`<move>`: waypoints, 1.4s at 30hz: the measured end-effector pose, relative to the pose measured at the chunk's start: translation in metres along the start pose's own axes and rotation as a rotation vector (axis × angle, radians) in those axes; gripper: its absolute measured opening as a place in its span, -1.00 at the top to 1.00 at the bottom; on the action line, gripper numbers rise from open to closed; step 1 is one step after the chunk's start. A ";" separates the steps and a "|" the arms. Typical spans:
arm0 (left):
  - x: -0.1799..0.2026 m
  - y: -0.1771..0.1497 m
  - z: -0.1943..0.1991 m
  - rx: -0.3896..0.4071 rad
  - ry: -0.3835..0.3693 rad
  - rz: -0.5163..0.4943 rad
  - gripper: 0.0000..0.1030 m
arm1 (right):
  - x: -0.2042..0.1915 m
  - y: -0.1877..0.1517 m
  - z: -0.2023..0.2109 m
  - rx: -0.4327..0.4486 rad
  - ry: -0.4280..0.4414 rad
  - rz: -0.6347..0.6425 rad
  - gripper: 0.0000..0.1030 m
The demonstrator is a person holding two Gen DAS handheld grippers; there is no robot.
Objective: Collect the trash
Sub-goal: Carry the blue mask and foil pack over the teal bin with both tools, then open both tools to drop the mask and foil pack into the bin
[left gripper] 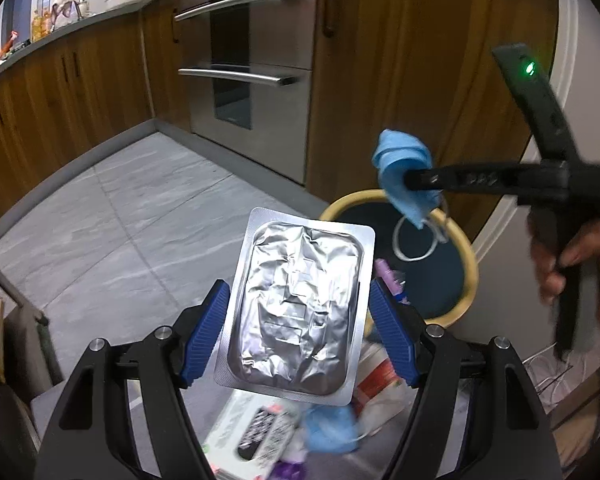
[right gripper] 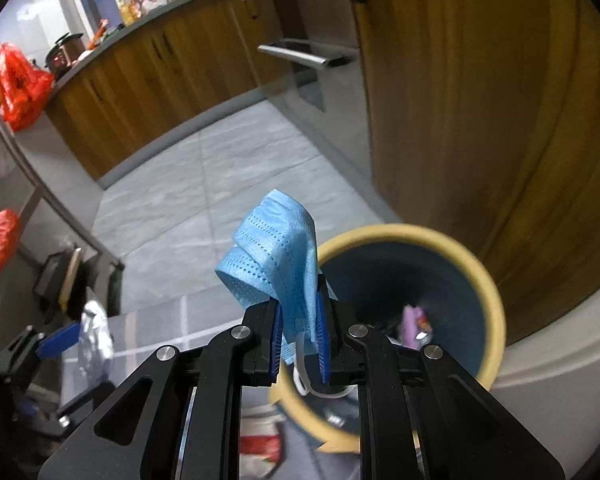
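My left gripper (left gripper: 298,314) is shut on a silver foil blister pack (left gripper: 296,316), gripped by its long sides between the blue pads and held above the floor. Past it stands a dark blue bin with a yellow rim (left gripper: 470,280). My right gripper (right gripper: 300,324) is shut on a crumpled blue face mask (right gripper: 274,256), whose white ear loop (right gripper: 306,384) dangles below the pads over the near edge of the bin (right gripper: 496,320). From the left wrist view the right gripper (left gripper: 412,178) holds the mask (left gripper: 400,168) just above the bin's far rim. Pink trash (right gripper: 414,326) lies inside the bin.
More trash lies on the floor below my left gripper: a printed packet (left gripper: 260,436), another blue mask (left gripper: 332,428) and a red-and-white wrapper (left gripper: 380,380). Wooden cabinets (left gripper: 400,60) and a steel oven (left gripper: 244,64) stand behind the bin. A person's hand (left gripper: 580,256) grips the right handle.
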State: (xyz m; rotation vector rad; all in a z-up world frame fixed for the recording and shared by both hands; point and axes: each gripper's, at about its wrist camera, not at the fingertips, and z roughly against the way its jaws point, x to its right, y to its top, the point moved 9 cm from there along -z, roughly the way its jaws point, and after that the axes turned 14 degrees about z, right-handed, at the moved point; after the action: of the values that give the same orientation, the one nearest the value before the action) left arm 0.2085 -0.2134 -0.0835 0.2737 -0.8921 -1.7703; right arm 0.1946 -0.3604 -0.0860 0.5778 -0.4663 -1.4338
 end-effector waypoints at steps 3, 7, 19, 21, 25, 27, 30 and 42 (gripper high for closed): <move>0.022 0.002 -0.013 -0.019 -0.022 -0.006 -0.37 | 0.016 -0.003 -0.011 -0.020 -0.031 -0.021 0.69; 0.046 0.001 -0.028 -0.046 -0.034 -0.029 -0.37 | 0.037 -0.006 -0.022 -0.044 -0.061 -0.078 0.69; 0.084 -0.019 -0.099 -0.155 0.009 -0.117 -0.37 | 0.069 -0.031 -0.044 -0.139 -0.103 -0.120 0.69; 0.086 -0.021 -0.109 -0.164 0.014 -0.111 -0.37 | 0.073 -0.034 -0.048 -0.150 -0.101 -0.134 0.69; 0.084 -0.024 -0.123 -0.166 0.027 -0.099 -0.38 | 0.077 -0.041 -0.053 -0.169 -0.080 -0.167 0.69; 0.084 -0.026 -0.129 -0.169 0.032 -0.094 -0.38 | 0.078 -0.041 -0.053 -0.171 -0.080 -0.172 0.69; 0.085 -0.032 -0.138 -0.182 0.040 -0.099 -0.38 | 0.079 -0.045 -0.054 -0.178 -0.079 -0.181 0.68; 0.085 -0.034 -0.152 -0.183 0.053 -0.087 -0.39 | 0.078 -0.043 -0.061 -0.198 -0.073 -0.173 0.68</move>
State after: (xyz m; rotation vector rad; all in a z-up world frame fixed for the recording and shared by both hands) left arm 0.2390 -0.3504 -0.1919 0.2420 -0.6847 -1.9025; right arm 0.2056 -0.4343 -0.1635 0.4150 -0.3324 -1.6485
